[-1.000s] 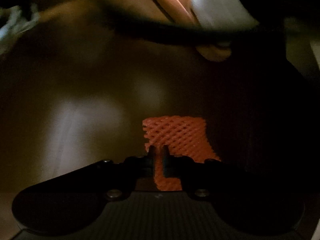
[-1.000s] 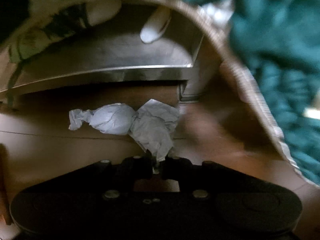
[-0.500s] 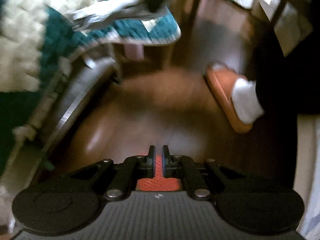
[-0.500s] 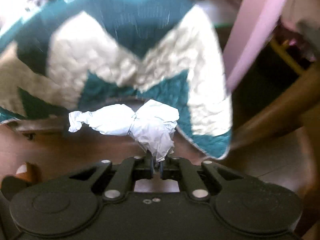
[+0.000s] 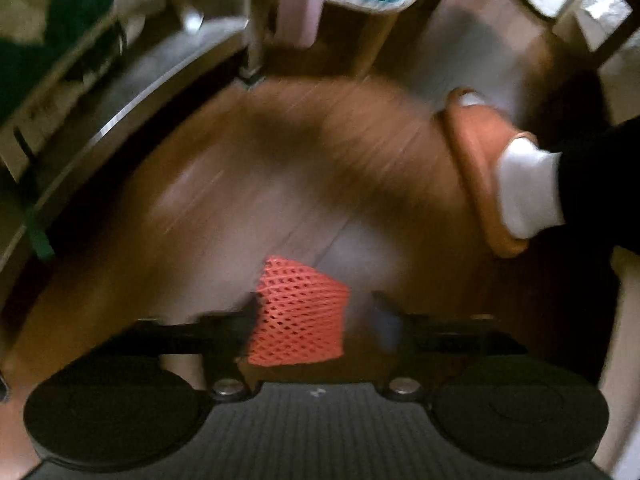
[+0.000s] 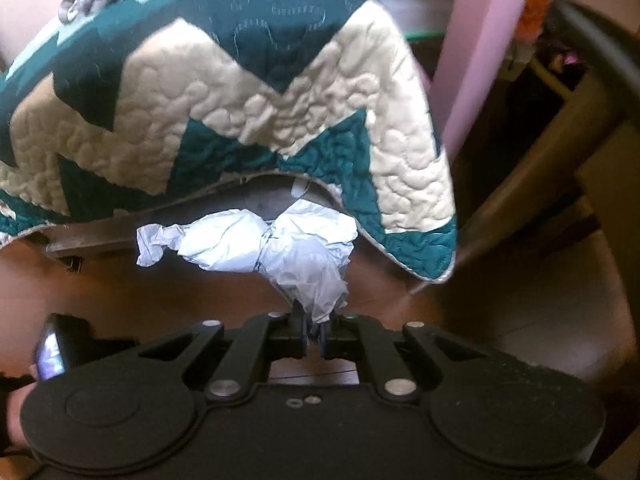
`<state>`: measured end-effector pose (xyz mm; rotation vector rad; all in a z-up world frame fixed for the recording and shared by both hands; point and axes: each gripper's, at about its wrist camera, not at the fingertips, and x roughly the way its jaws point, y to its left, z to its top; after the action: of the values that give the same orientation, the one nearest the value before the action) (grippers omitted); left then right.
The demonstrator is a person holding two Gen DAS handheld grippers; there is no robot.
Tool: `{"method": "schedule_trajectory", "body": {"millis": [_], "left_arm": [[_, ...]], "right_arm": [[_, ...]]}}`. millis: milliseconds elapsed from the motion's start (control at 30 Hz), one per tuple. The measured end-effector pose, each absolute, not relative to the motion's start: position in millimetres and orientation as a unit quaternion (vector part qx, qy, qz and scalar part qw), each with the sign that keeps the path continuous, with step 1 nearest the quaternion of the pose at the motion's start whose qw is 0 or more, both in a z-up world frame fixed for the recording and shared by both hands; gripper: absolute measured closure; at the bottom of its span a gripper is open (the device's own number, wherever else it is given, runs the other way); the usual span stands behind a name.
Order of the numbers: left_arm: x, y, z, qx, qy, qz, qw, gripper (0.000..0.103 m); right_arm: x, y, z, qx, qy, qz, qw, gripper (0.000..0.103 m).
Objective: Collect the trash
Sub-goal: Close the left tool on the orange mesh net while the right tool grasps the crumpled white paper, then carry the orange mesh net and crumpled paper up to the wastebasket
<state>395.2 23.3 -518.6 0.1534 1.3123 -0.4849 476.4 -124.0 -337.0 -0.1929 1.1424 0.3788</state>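
Orange foam net (image 5: 298,312) sits between the fingers of the left gripper (image 5: 316,314), against the left finger (image 5: 250,312) and clear of the right one. Jaws are opening, fingers well apart; pads not pressing on the net. Whether the net hangs free or rests on anything cannot be told through the blur. Beyond the fingertips: brown wooden floor (image 5: 260,184). Ahead and to the right of the tool, a person's foot in a white sock (image 5: 528,188) and an orange slipper (image 5: 476,160). Ahead and to the left, the metal rail of a bed frame (image 5: 132,80) under a teal quilt edge.

Crumpled white paper (image 6: 256,246) is clamped at its lower tip by the right gripper (image 6: 315,330), fingers together on it. The wad spreads ahead and to the left of the fingertips. Just behind it hangs a teal-and-cream quilt (image 6: 248,96), its corner drooping to the right of the tool. A pink upright panel (image 6: 488,40) stands further right.
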Motion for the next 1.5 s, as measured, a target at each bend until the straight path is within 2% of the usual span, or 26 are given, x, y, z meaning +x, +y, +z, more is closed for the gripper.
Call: {"method": "schedule_trajectory", "body": {"millis": [300, 467, 533, 567, 600, 633, 667, 700, 767, 967, 1267, 1500], "left_arm": [[394.4, 1.6, -617.1, 0.162, 0.623, -0.245, 0.725, 0.023], [387.3, 1.7, -632.1, 0.167, 0.615, -0.247, 0.730, 0.022], [384.9, -0.5, -631.6, 0.173, 0.608, -0.251, 0.734, 0.027], [383.7, -1.3, -629.4, 0.172, 0.601, -0.254, 0.738, 0.039], [382.3, -1.8, -627.6, 0.169, 0.597, -0.258, 0.741, 0.055], [382.0, -2.8, -625.2, 0.162, 0.595, -0.264, 0.741, 0.066], [381.9, -2.8, -624.2, 0.152, 0.597, -0.272, 0.739, 0.084], [380.7, -4.2, -621.2, 0.149, 0.595, -0.270, 0.742, 0.092], [382.6, -3.7, -609.0, 0.144, 0.584, -0.264, 0.754, 0.093], [396.0, 11.2, -524.6, 0.137, 0.544, -0.236, 0.794, 0.093], [392.3, 56.2, -322.8, 0.060, 0.459, -0.152, 0.873, 0.093], [358.9, 52.9, -195.9, 0.012, 0.388, -0.148, 0.910, 0.092]], "right_arm": [[487.1, -126.8, -360.3, -0.075, 0.577, 0.197, 0.789, 0.099], [487.3, -124.9, -360.1, -0.062, 0.583, 0.211, 0.782, 0.099], [489.5, -126.6, -359.3, -0.055, 0.584, 0.208, 0.783, 0.099], [490.1, -127.9, -359.7, -0.054, 0.585, 0.205, 0.783, 0.099], [490.7, -129.2, -360.2, -0.052, 0.586, 0.202, 0.783, 0.099], [491.0, -130.2, -360.8, -0.051, 0.587, 0.199, 0.783, 0.099], [491.6, -130.6, -361.0, -0.050, 0.587, 0.196, 0.784, 0.099], [491.9, -130.9, -360.4, -0.049, 0.587, 0.192, 0.785, 0.099], [491.7, -131.2, -356.4, -0.044, 0.579, 0.189, 0.792, 0.099], [477.4, -127.8, -315.1, -0.054, 0.511, 0.160, 0.843, 0.099], [407.0, -128.8, -190.4, -0.040, 0.433, 0.139, 0.890, 0.099], [349.6, -150.3, -93.8, -0.047, 0.365, 0.117, 0.922, 0.099]]}}
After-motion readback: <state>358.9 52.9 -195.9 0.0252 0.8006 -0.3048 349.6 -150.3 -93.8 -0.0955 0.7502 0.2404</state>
